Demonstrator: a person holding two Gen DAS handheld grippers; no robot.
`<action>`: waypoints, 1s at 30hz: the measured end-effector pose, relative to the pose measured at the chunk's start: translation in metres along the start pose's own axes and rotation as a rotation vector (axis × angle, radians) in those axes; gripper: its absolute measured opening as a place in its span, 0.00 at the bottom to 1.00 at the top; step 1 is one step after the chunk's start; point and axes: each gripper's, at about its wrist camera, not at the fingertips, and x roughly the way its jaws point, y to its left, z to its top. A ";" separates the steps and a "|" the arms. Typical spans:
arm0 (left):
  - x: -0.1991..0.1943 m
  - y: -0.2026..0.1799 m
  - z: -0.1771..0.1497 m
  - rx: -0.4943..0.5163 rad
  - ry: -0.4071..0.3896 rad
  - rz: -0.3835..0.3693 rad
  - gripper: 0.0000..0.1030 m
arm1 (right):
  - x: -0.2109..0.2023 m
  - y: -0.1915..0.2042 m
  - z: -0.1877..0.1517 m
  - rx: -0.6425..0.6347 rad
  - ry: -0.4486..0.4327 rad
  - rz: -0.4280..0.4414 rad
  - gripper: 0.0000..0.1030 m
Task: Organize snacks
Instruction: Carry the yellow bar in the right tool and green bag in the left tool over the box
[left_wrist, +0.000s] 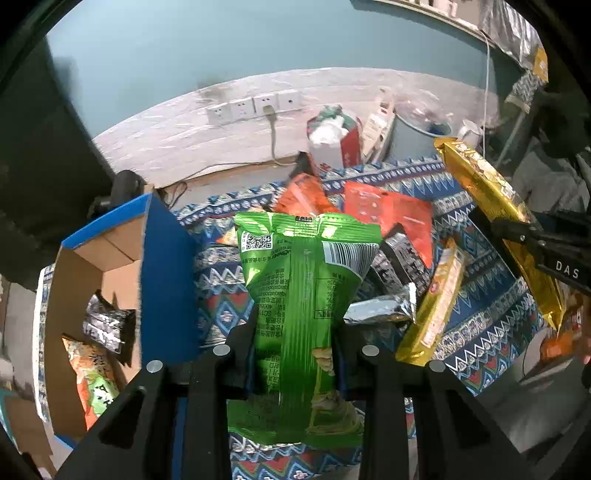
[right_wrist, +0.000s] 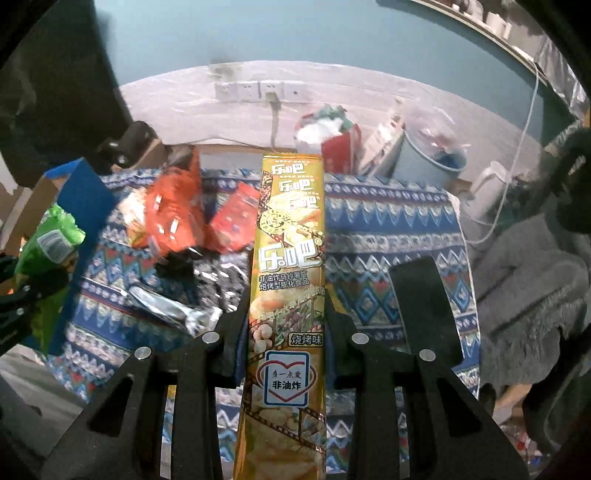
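Observation:
My left gripper (left_wrist: 295, 332) is shut on a green snack bag (left_wrist: 303, 280), held above the patterned cloth (left_wrist: 476, 325); the same green snack bag (right_wrist: 48, 243) shows at the left edge of the right wrist view. My right gripper (right_wrist: 284, 314) is shut on a long gold snack pack (right_wrist: 288, 258), also lifted off the cloth; that gold snack pack (left_wrist: 495, 206) hangs at the right of the left wrist view. Below lie orange packets (left_wrist: 388, 214), black-and-silver packets (left_wrist: 395, 258) and a second gold pack (left_wrist: 436, 306).
A blue-edged cardboard box (left_wrist: 162, 258) stands at the left, holding a black-silver packet (left_wrist: 107, 325) and an orange-green packet (left_wrist: 96, 384). Behind the cloth are a red bag (left_wrist: 332, 140), a grey bin (left_wrist: 417, 136), a wall socket strip (left_wrist: 255, 107) and a white cable (right_wrist: 517, 155).

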 end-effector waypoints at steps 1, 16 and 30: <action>-0.001 0.004 0.001 -0.007 -0.004 0.002 0.31 | -0.001 0.005 0.003 -0.005 -0.006 0.009 0.29; -0.025 0.063 -0.005 -0.102 -0.062 0.075 0.31 | 0.002 0.078 0.040 -0.104 -0.031 0.101 0.29; -0.036 0.124 -0.021 -0.210 -0.082 0.122 0.31 | 0.010 0.153 0.065 -0.207 -0.030 0.177 0.29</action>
